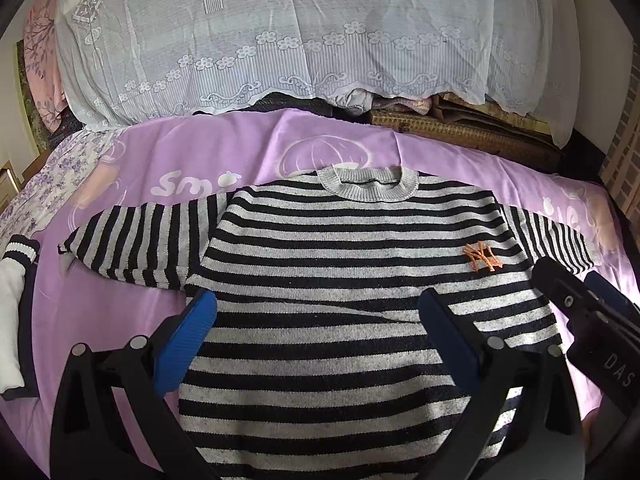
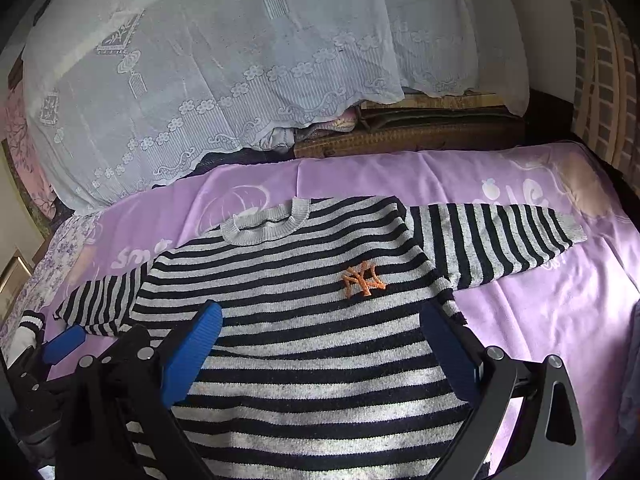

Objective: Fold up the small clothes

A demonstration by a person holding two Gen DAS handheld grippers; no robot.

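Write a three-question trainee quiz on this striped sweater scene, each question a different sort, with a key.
1. True or false: the striped sweater lies spread flat with both sleeves out.
2. What colour is the logo? A green, B orange, C white.
3. Fill in: the left gripper and right gripper both have their fingers ____.

Key: 1 true; 2 B; 3 open.

Each tool is a matte black frame of angled arms with round silver pivot screws, tipped by two ribbed blue pads — the left tool (image 1: 318, 322) and right tool (image 2: 320, 330) look alike. The right tool's black body carries pale lettering, "DAS".
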